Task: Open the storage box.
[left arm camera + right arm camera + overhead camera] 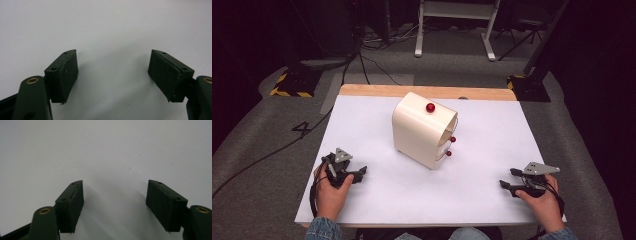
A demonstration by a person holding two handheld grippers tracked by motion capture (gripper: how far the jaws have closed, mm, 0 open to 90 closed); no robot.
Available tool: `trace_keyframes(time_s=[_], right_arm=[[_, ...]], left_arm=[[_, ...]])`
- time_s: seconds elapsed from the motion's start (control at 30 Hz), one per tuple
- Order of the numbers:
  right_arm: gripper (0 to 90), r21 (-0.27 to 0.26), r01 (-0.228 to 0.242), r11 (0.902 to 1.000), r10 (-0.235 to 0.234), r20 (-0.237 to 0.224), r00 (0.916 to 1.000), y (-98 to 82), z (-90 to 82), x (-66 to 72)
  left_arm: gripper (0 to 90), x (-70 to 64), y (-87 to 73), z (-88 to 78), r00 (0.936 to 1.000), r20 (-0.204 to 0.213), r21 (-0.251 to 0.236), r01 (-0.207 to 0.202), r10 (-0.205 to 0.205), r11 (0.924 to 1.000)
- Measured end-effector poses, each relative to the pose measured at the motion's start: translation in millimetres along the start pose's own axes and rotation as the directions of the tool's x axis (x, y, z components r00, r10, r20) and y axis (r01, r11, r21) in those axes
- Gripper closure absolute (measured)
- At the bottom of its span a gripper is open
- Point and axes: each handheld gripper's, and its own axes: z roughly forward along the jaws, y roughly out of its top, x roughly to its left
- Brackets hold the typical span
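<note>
Cream cabinet [424, 130] with red knobs [430, 107] sits mid-bench [492, 195]. Left tongs [360, 172] and right tongs [504, 184] flank it near the front edge, both spread wide, holding nothing.

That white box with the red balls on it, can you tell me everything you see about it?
The box is cream-white and smooth, perhaps plastic or painted wood, with rounded corners. It stands upright near the middle of the white table, turned at an angle. One red knob sits on top, and two smaller red knobs stick out of its open-looking right side, one above the other. Nothing but the table touches it; both tools are far off.
</note>
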Motion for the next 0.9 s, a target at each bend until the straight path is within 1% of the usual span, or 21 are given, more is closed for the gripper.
trace_keyframes(time_s=[0.13, 0.23, 0.3, 0.37, 0.43, 0.53, 0.57, 0.6, 0.63, 0.7, 0.73, 0.77, 0.83, 0.87, 0.9], right_arm=[[29.9, 0.000, 0.008, 1.0000, -0.008, 0.010, 0.9999, 0.1, -0.4, 1.1], [31.1, 0.007, -0.011, 0.9999, 0.010, 0.018, 0.9998, 1.4, -0.8, 2.2], [32.8, 0.010, -0.016, 0.9998, 0.015, 0.011, 0.9998, 2.4, -1.4, 2.7], [33.6, -0.014, -0.019, 0.9997, 0.018, -0.013, 0.9997, 7.9, -3.9, 4.3], [35.4, -0.021, -0.011, 0.9997, 0.011, -0.025, 0.9996, 14.8, -5.8, 6.5], [37.8, -0.049, 0.002, 0.9988, -0.004, -0.046, 0.9989, 26.5, -7.3, 11.1], [37.8, -0.049, 0.002, 0.9988, -0.004, -0.046, 0.9989, 26.5, -7.3, 11.1], [38.6, -0.060, 0.000, 0.9982, -0.004, -0.061, 0.9981, 30.2, -7.0, 12.7], [39.6, -0.083, -0.003, 0.9965, -0.004, -0.084, 0.9964, 35.5, -6.1, 14.9], [42.8, -0.106, -0.002, 0.9943, -0.009, -0.098, 0.9952, 40.1, -5.1, 17.5], [45.2, -0.136, 0.004, 0.9907, -0.019, -0.109, 0.9939, 46.0, -2.6, 21.5], [47.2, -0.148, 0.006, 0.9890, -0.023, -0.117, 0.9929, 48.8, -1.0, 23.3], [48.2, -0.157, 0.006, 0.9875, -0.026, -0.124, 0.9920, 51.5, 0.7, 25.4], [48.7, -0.168, 0.008, 0.9857, -0.031, -0.135, 0.9904, 54.0, 2.5, 27.0], [51.2, -0.183, 0.003, 0.9831, -0.032, -0.155, 0.9874, 57.4, 5.4, 29.7]], left_arm=[[24.3, 0.4, 0.1, 0.2, 1.0000, 0.004, -0.001, 0.001, -0.001, 1.0000], [24.2, 0.7, 0.4, 0.1, 1.0000, 0.005, 0.002, 0.002, -0.002, 1.0000], [24.2, 0.8, 0.4, 0.1, 1.0000, 0.006, 0.003, 0.002, -0.002, 1.0000], [24.2, 0.6, 0.3, 0.1, 1.0000, 0.005, 0.002, 0.001, -0.001, 1.0000], [24.2, 0.6, 0.3, 0.1, 1.0000, 0.005, 0.002, 0.001, -0.001, 1.0000], [24.2, 0.8, 0.5, 0.1, 1.0000, 0.006, 0.003, 0.002, -0.002, 1.0000], [24.2, 0.9, 0.5, 0.1, 1.0000, 0.007, 0.004, 0.002, -0.002, 1.0000], [24.2, 1.0, 0.6, 0.1, 1.0000, 0.006, 0.003, 0.002, -0.002, 1.0000], [24.2, 0.9, 0.5, 0.1, 1.0000, 0.007, 0.003, 0.003, -0.003, 1.0000], [24.2, 1.2, 0.7, -0.1, 1.0000, 0.008, 0.006, 0.002, -0.002, 1.0000], [24.1, 1.2, 0.7, 0.0, 1.0000, 0.007, 0.004, 0.002, -0.002, 1.0000], [24.1, 1.1, 0.6, 0.2, 1.0000, 0.007, 0.003, 0.003, -0.003, 1.0000], [24.0, 1.4, 0.8, 0.2, 1.0000, 0.007, 0.002, 0.002, -0.002, 1.0000], [24.0, 1.6, 0.9, 0.2, 1.0000, 0.009, 0.003, 0.001, -0.001, 1.0000], [23.9, 1.7, 1.0, 0.3, 1.0000, 0.008, 0.003, 0.000, 0.000, 1.0000]])
